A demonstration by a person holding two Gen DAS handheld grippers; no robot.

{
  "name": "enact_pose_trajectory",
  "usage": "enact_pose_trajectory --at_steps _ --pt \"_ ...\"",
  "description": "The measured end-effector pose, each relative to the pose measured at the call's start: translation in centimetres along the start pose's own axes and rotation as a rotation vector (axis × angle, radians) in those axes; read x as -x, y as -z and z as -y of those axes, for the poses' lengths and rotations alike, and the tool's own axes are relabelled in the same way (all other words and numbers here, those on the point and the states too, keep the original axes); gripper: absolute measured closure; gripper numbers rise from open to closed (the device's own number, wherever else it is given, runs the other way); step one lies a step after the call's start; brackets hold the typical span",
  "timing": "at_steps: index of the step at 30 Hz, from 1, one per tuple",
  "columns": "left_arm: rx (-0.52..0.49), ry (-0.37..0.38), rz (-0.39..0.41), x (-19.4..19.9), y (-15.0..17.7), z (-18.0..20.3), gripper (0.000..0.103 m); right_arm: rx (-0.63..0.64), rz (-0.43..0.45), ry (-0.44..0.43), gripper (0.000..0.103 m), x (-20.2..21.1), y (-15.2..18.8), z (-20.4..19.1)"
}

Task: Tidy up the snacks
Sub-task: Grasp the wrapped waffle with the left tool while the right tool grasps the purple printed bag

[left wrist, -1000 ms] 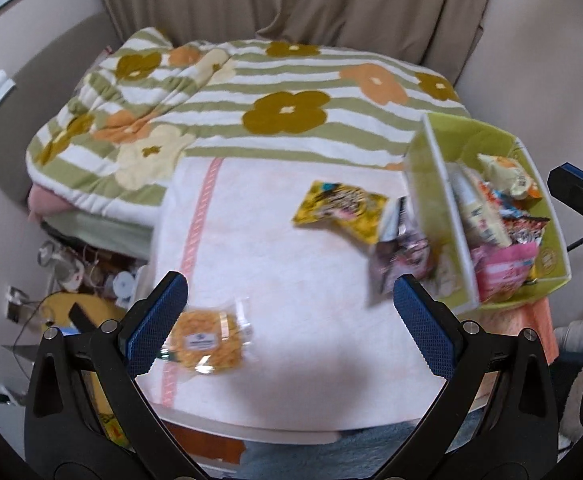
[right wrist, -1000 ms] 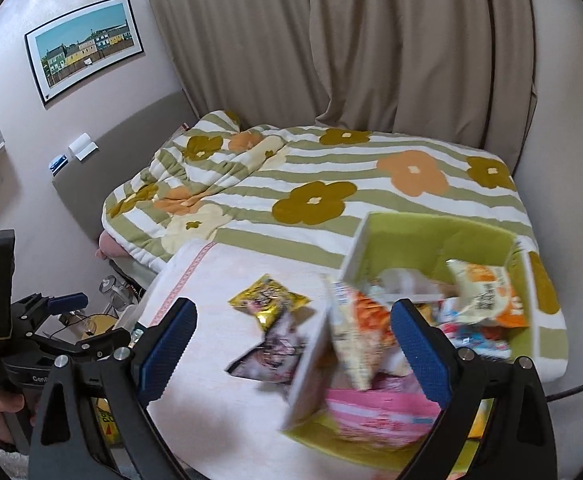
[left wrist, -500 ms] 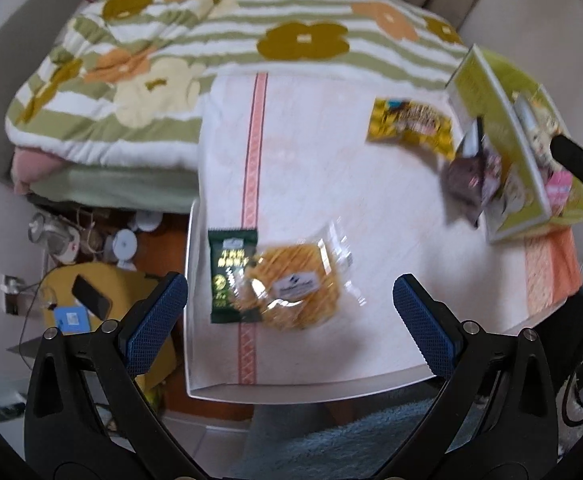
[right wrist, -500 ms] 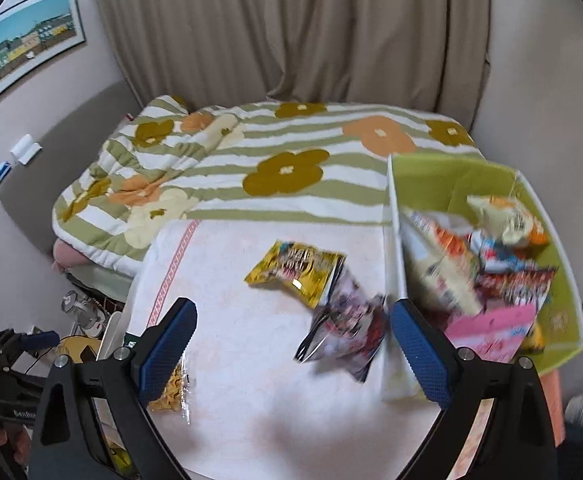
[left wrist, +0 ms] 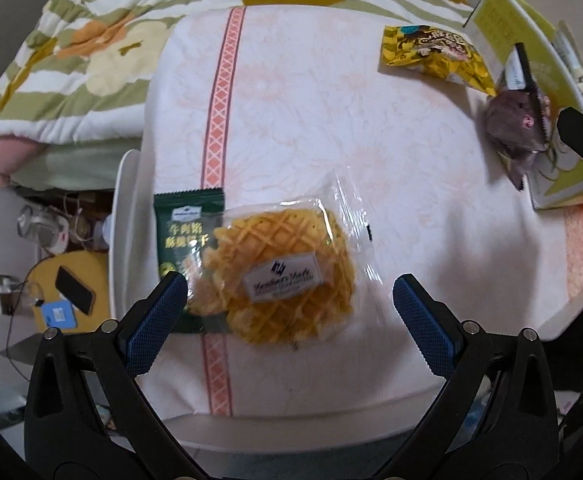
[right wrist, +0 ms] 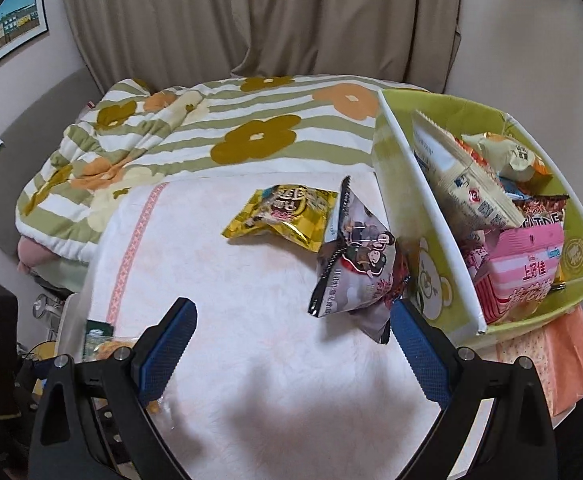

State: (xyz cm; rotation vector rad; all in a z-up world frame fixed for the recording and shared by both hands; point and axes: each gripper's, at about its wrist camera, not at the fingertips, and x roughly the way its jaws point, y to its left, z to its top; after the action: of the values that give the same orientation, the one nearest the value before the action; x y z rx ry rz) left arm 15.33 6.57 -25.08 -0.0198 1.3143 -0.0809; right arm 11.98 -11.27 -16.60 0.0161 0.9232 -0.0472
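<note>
Waffle biscuit in clear wrapper [left wrist: 287, 276]: lies on the cloth-covered desk [left wrist: 331, 128] near its left front corner, directly ahead of the left gripper [left wrist: 290, 312], whose jaws stand released, wide apart and empty, one to each side of the packet. Judged light, thin and brittle; the film is loose and slick, so a hold on the crimped wrapper edge looks safer than a squeeze across the biscuit, which could crack it. Dark green snack packet [left wrist: 185, 236]: partly under the waffle's left edge, touching it; likely to drag along or be nipped by the left jaw if the close is careless. Yellow foil snack bag [right wrist: 281, 214]: toward the far right of the desk, puffy, soft, probably slippery. Grey pillow-shaped snack bag [right wrist: 357, 260]: leaning against the outer wall of the green storage box [right wrist: 415, 216], touching it, just beside the yellow bag. Right gripper [right wrist: 291, 344]: jaws likewise released and empty, hovering over the desk front, the grey bag close by its right jaw. Storage box: at the right edge of the desk, already well filled with packets, a pink box [right wrist: 523, 264] among them; room for more looks limited near the front. Flowered quilt [right wrist: 195, 136] on the bed behind; floor clutter off the left edge, not in the way.
</note>
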Motion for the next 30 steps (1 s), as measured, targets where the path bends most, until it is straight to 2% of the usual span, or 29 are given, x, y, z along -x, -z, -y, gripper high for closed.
enact_pose_trajectory --at_steps 9,14,20,25,27,30 --pt "-0.036 -0.109 0.006 -3.3 0.7 1.8 0.001 0.023 0.002 0.028 0.006 -3.3 0.7 0.5" --pt "-0.06 -0.14 0.019 -3.9 1.4 1.9 0.001 0.089 0.028 0.081 0.006 -4.6 1.0 -0.1" --pt "-0.064 -0.13 0.037 -3.9 1.6 1.9 0.001 0.155 0.044 0.135 0.006 -6.5 1.0 -0.4" --pt "-0.087 -0.111 0.035 -3.6 1.4 1.7 0.011 0.205 0.068 0.168 0.006 -7.4 1.0 -0.7" --pt "-0.104 -0.115 0.035 -3.4 1.5 2.0 0.018 0.219 0.079 0.174 0.006 -7.6 1.0 -0.7" --pt "-0.105 -0.107 0.026 -3.1 1.5 2.0 0.021 0.234 0.098 0.188 0.007 -7.8 0.9 -0.8"
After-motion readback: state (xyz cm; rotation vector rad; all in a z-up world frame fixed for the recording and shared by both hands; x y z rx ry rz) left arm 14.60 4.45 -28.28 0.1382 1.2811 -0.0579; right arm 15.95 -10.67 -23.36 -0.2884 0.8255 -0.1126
